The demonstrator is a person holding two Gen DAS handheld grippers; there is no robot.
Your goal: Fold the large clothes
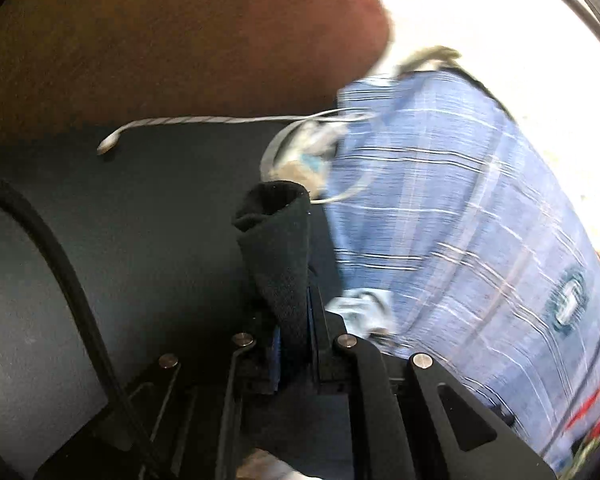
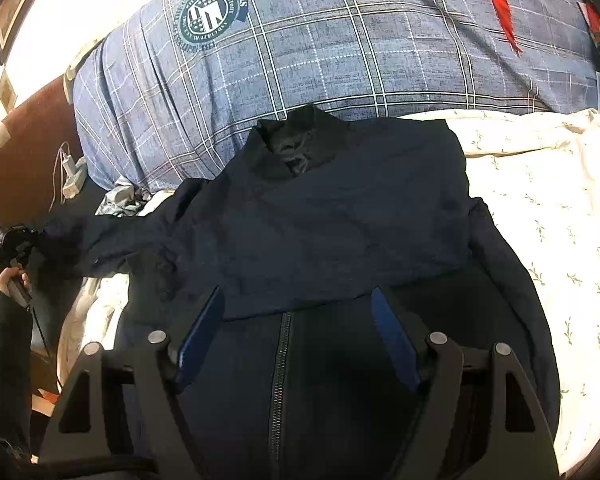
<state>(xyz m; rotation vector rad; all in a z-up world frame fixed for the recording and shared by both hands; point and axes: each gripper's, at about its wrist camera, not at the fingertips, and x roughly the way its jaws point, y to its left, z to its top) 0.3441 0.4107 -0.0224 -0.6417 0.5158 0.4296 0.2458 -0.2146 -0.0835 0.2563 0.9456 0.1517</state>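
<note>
A dark navy zip jacket [image 2: 320, 220] lies front up on the bed, its collar [image 2: 296, 140] at the far end and one sleeve [image 2: 100, 240] stretched out to the left. My left gripper [image 1: 292, 336] is shut on that sleeve's black cuff [image 1: 276, 240], which pokes up between the fingers. In the right wrist view the left gripper [image 2: 10, 240] shows at the far left, held by a hand [image 2: 14, 280]. My right gripper [image 2: 298, 300] hovers open over the jacket's zip [image 2: 278, 360], its blue pads [image 2: 392, 336] apart with nothing gripped.
A blue plaid duvet [image 2: 340, 48] [image 1: 460, 220] bulges behind the jacket. A white floral sheet [image 2: 540, 200] spreads to the right. A charger with a white cable [image 2: 70, 172] [image 1: 204, 121] lies at the left beside a brown surface [image 1: 180, 40].
</note>
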